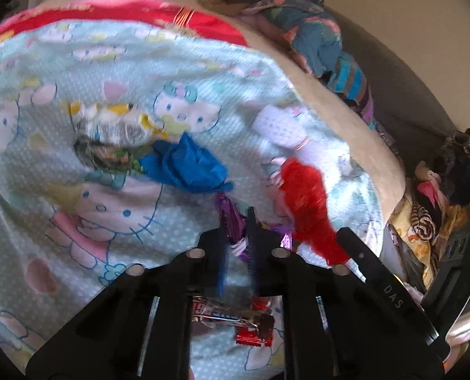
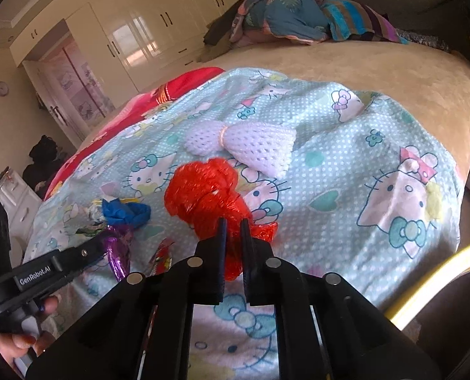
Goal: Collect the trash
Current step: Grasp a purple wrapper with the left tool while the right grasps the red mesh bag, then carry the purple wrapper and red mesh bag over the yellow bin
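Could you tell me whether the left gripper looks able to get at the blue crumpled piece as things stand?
Probably not right away: the left gripper is shut on the purple wrapper, so its jaws are occupied. Otherwise the way looks free, since the blue crumpled piece lies uncovered on the blanket just ahead.

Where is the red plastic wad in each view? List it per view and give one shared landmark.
Left wrist: red wad right of centre, beside the left gripper.
Right wrist: red wad at centre, between the right gripper fingers.
Shared landmark: blue wad.

Left claw (image 1: 236,221) nearly closed, pinching; right claw (image 2: 231,226) likewise.
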A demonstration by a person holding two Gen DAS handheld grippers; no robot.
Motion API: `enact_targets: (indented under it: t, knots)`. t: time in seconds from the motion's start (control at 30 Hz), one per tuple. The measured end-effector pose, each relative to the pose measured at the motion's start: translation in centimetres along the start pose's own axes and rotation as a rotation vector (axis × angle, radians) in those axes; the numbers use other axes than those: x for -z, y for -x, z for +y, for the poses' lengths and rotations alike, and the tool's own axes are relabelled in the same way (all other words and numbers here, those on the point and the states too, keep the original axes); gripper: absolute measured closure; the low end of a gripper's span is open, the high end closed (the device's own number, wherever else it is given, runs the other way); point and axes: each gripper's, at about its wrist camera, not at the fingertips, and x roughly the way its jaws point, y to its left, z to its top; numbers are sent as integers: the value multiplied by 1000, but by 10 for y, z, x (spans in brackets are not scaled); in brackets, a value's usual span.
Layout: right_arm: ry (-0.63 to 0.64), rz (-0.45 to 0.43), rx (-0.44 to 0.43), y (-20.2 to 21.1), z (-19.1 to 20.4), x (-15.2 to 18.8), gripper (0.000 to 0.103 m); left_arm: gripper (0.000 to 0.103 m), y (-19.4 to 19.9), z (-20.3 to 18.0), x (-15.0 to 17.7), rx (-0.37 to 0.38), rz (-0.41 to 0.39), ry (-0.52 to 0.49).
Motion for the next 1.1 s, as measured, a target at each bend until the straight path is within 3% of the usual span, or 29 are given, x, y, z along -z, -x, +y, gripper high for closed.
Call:
enact_targets:
  t: [0.27, 0.77, 1.1]
  knots:
    - [19, -65, -14, 34, 5, 4, 96, 97, 20, -15, 4, 49, -54, -64]
    - [12, -186, 2, 83, 4, 2, 97, 97, 53, -26, 7, 76, -196, -133]
    - [6, -221, -4, 111, 0, 2, 97, 97, 69, -35, 16, 101, -229, -177]
